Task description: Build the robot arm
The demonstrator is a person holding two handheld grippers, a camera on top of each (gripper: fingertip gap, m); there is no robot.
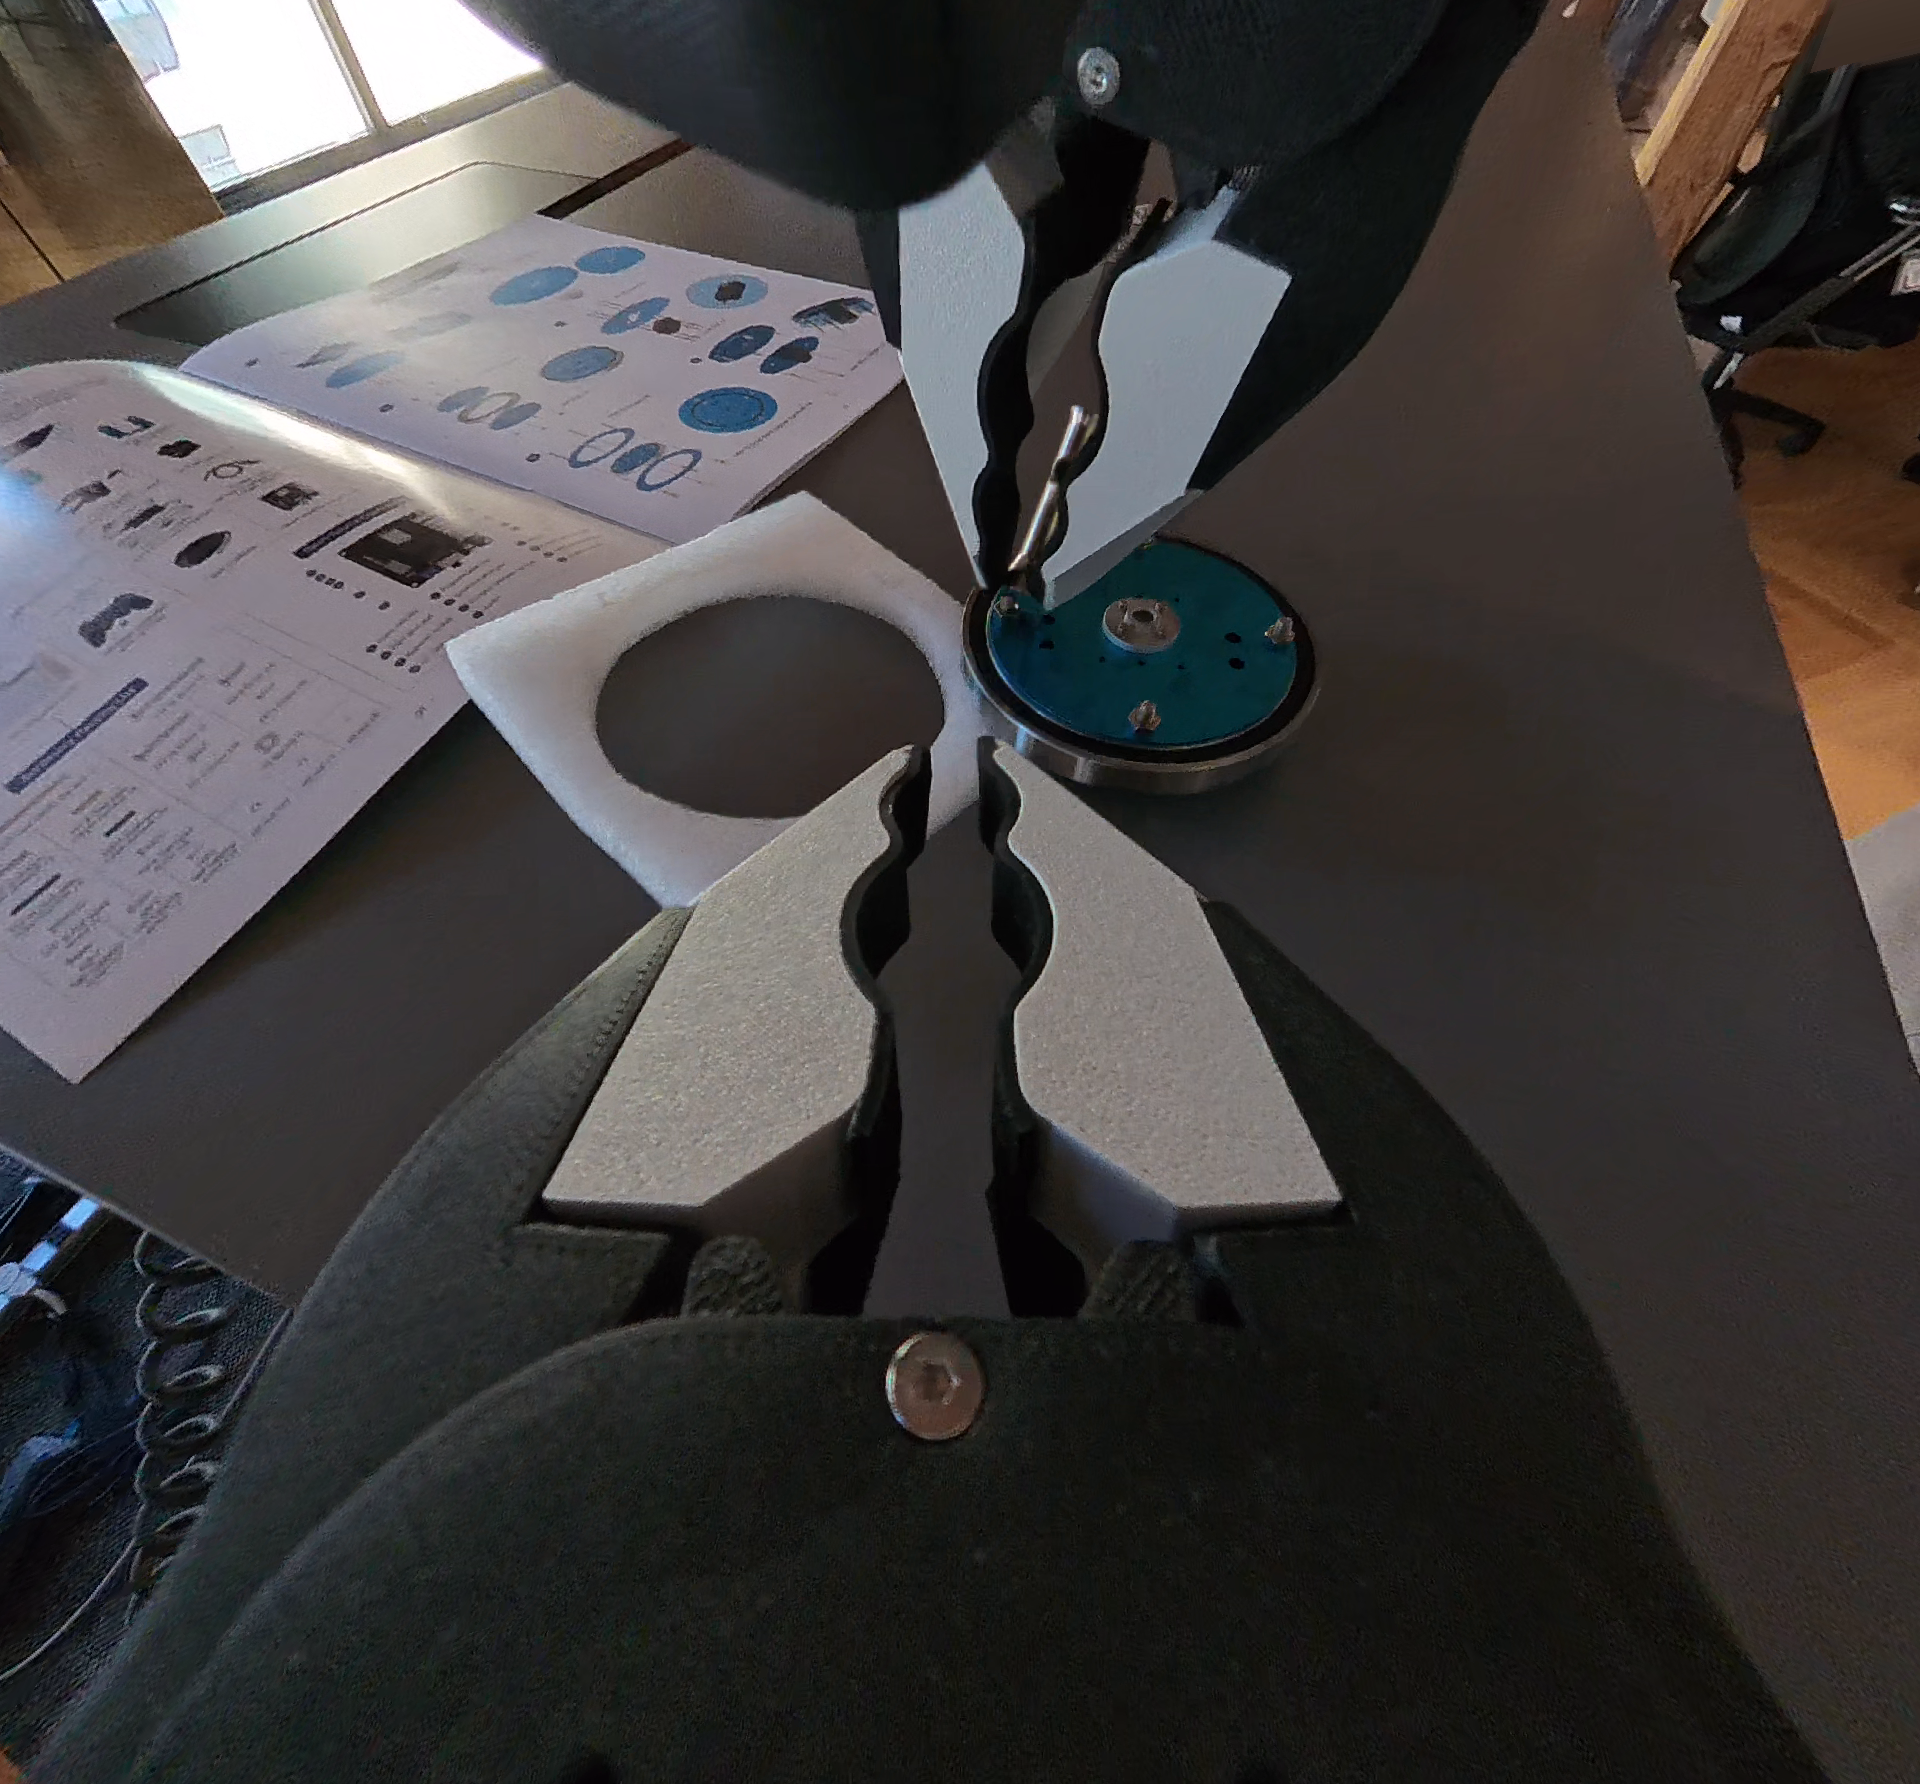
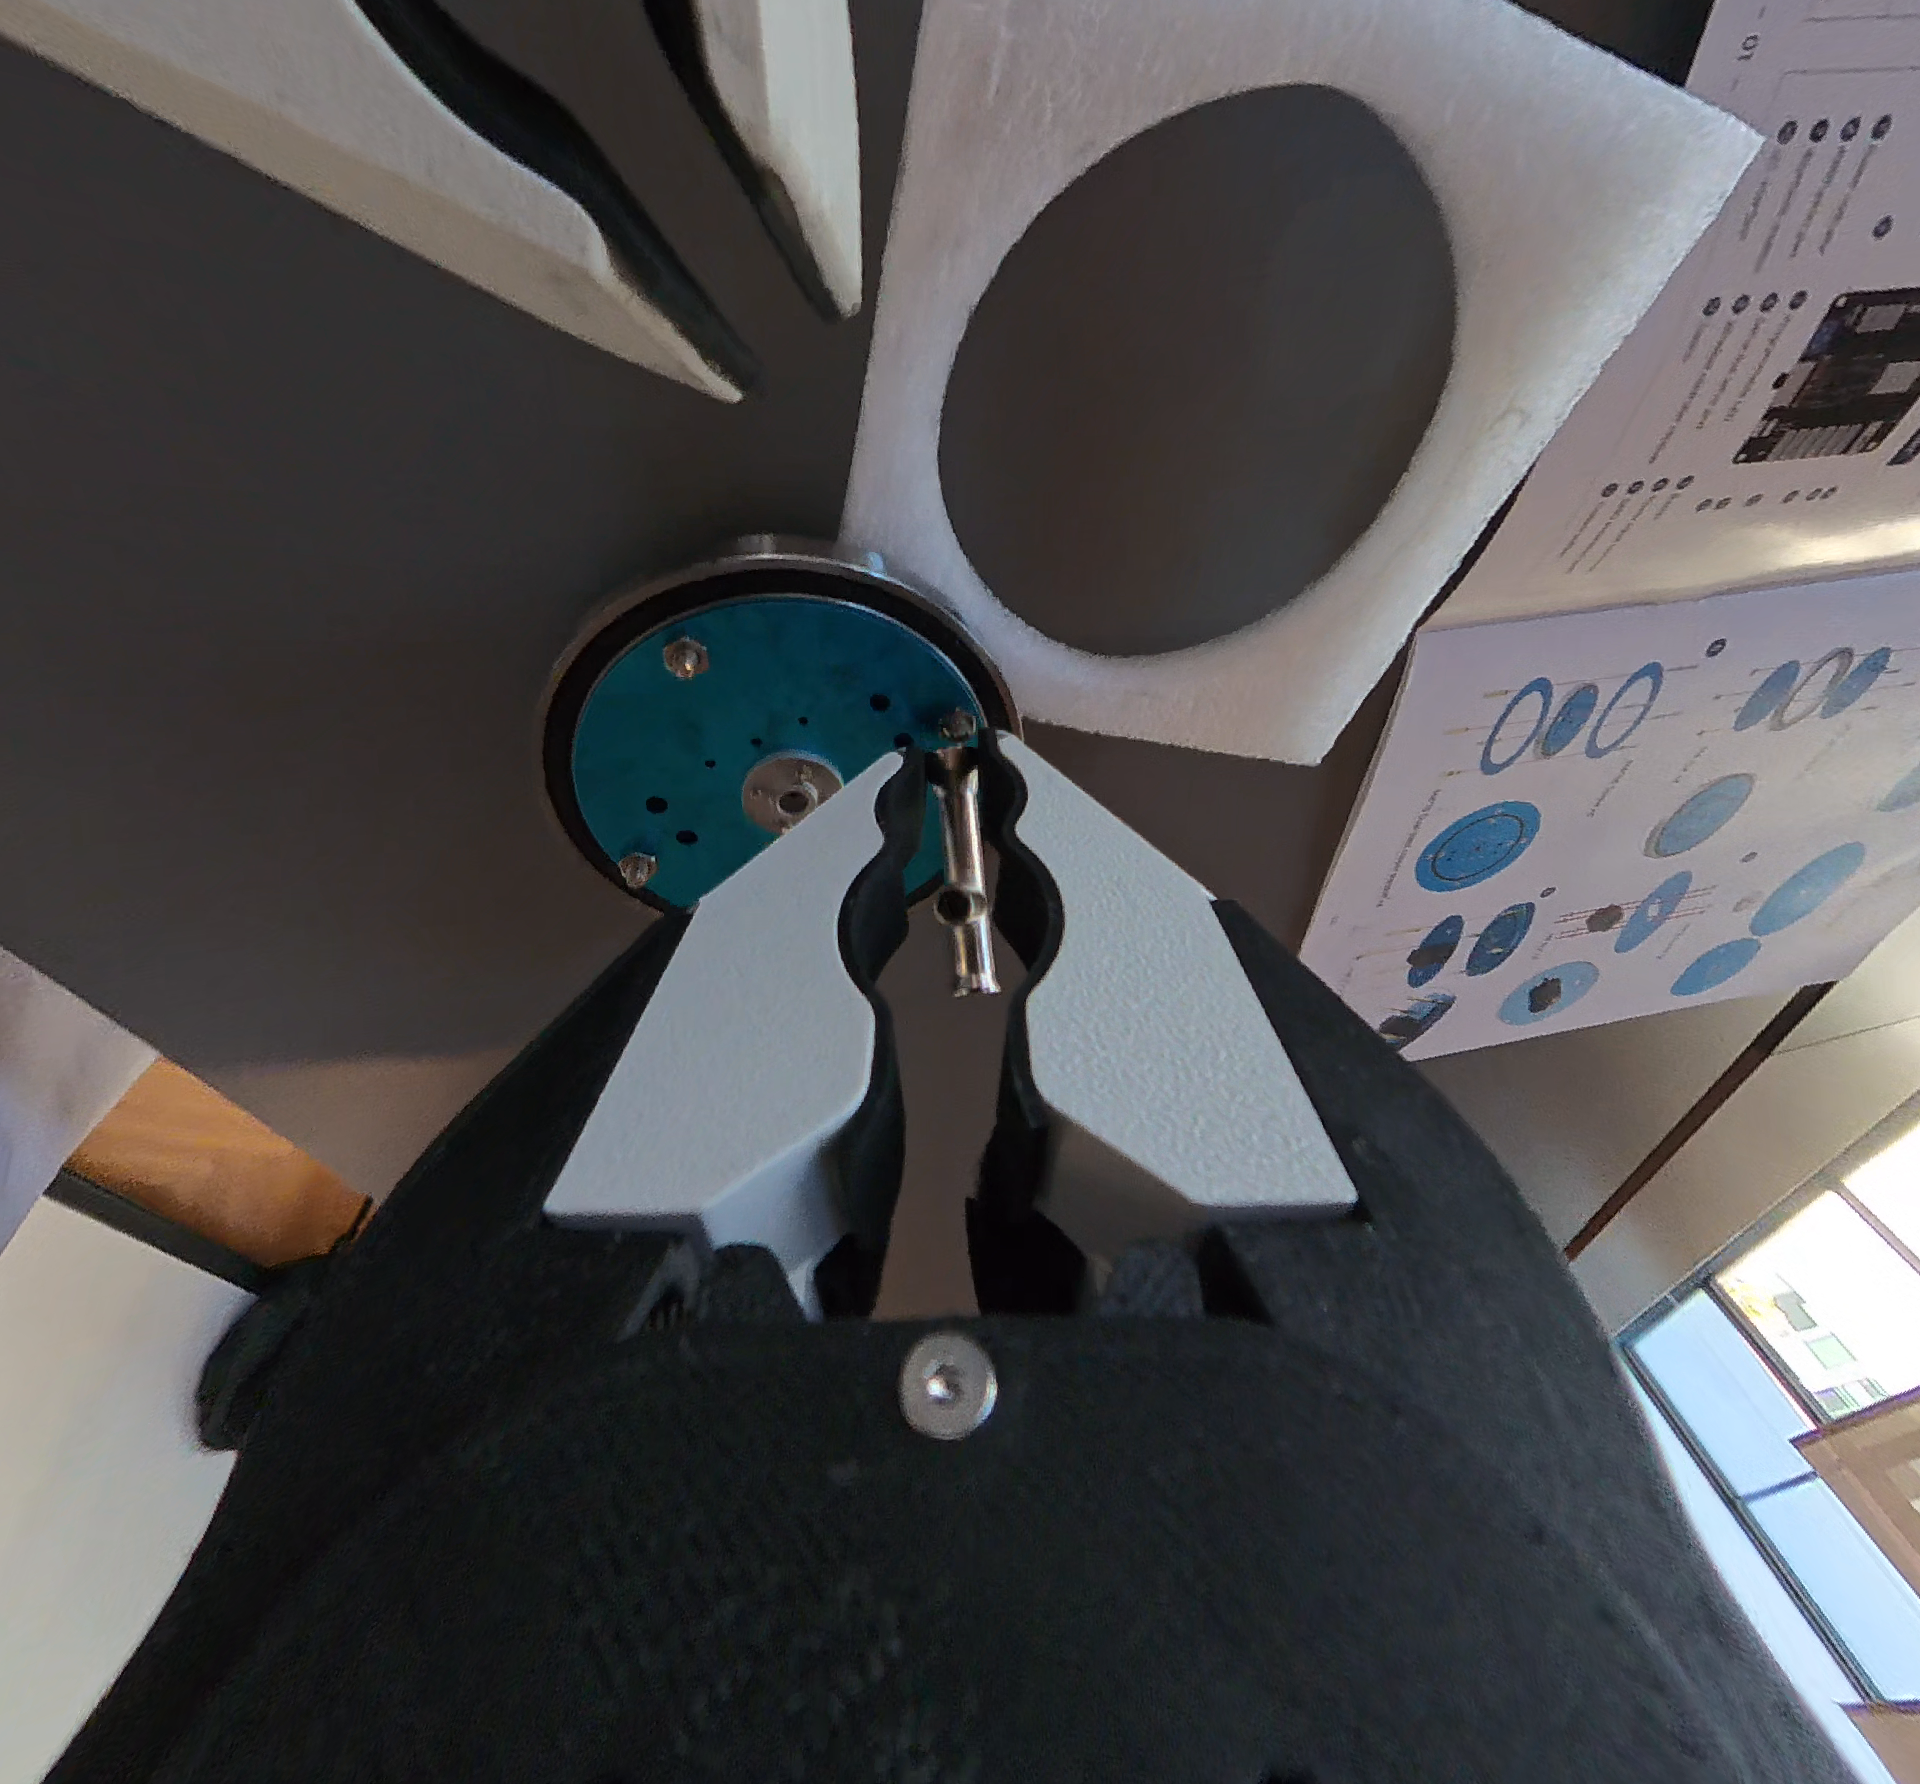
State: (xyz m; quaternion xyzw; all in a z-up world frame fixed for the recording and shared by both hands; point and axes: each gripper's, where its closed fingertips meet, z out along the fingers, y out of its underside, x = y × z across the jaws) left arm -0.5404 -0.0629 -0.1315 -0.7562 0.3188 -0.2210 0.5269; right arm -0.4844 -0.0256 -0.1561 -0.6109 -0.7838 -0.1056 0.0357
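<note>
The right gripper [image 2: 940,758] is pinching a small metal pin [image 2: 966,887] between its fingers, the pin's long axis running along the fingers, its lower end pointing down at the rim of the blue disc [image 2: 717,758]. The disc is lying flat on the dark bench [image 1: 1455,851], touching a white foam square [image 1: 727,622]. The left gripper [image 1: 951,758] is hovering nearby, fingers narrowly parted, holding nothing. Printed sheets [image 1: 260,591] are lying beyond.

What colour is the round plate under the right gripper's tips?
Teal blue plate, inside a dark ring; clearest in the right wrist view.
</note>
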